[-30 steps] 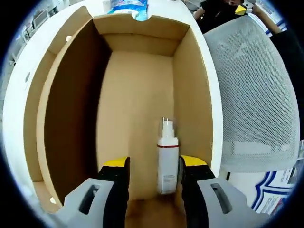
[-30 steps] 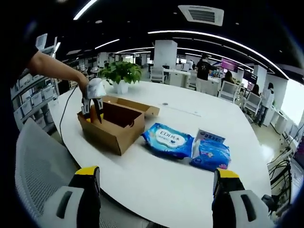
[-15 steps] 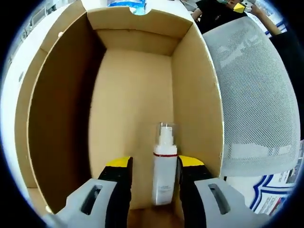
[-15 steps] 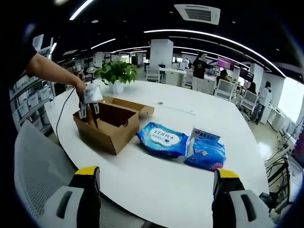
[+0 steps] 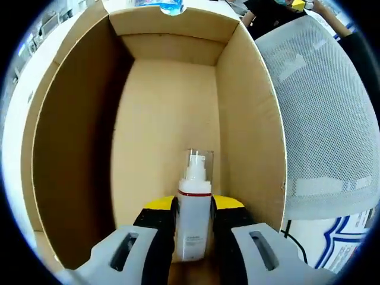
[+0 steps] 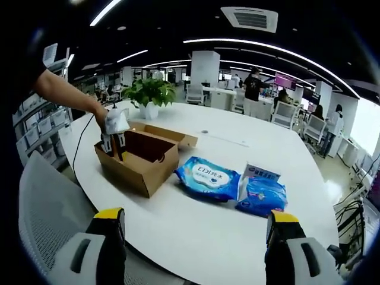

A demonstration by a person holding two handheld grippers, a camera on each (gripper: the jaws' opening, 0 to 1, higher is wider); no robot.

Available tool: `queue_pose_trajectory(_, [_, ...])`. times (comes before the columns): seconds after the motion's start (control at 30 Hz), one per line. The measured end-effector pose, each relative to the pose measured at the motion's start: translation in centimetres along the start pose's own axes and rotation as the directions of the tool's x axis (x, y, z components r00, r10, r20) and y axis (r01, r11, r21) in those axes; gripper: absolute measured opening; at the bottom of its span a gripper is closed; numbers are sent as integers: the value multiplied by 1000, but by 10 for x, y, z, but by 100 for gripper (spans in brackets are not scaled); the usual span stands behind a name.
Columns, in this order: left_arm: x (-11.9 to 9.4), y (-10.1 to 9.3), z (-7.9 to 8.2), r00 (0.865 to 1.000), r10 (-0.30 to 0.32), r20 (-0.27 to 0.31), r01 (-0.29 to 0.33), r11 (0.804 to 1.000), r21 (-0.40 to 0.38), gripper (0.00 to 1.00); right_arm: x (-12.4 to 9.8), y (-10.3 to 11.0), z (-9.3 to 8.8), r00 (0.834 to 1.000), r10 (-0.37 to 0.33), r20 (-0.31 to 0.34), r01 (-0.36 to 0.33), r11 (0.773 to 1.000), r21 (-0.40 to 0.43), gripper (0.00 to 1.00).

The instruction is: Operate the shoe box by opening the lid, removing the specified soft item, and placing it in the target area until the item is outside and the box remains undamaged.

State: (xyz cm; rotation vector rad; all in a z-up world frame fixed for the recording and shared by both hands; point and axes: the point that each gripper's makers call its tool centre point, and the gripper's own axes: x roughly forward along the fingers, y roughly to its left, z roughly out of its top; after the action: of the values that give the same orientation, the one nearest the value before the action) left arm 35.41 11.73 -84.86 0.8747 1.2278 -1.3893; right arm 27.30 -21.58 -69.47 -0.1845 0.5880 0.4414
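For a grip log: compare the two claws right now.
The left claw is shut on the white bottle inside the box; the right claw is wide open and holds nothing. The left claw reaches down into the box, while the right claw hangs apart from it, above the white table's near edge. Both have yellow-tipped black jaws.

Left gripper view looks steeply down from close range into the open cardboard box point(image 5: 172, 119), its own jaws rising from the lower edge; right gripper view stands well back beyond the edge of the white table point(image 6: 225, 225), facing across it, wide jaws at the bottom. Both views share the box point(image 6: 139, 160), small and far ahead of the right tool
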Motion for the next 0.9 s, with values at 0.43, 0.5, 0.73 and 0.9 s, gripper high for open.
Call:
queue_pose_trajectory(0.43, [-7, 5, -3, 998, 54, -30, -54, 999, 3, 19, 1, 6, 7, 999, 19, 30, -20, 1000, 16, 99])
queue_pose_trajectory(0.5, [-9, 5, -2, 997, 65, -30, -65, 998, -7, 19, 0, 7, 9, 999, 22, 33, -23, 1000, 17, 98])
queue_pose_trajectory(0.73, [-20, 7, 2, 994, 113, -10, -113, 993, -13, 19, 0, 11, 15, 998, 34, 54, -36, 999, 28, 98])
queue_pose_trajectory(0.9, [-34, 6, 9, 989, 147, 7, -147, 989, -5, 19, 1, 13, 19, 997, 41, 70, -44, 998, 39, 98])
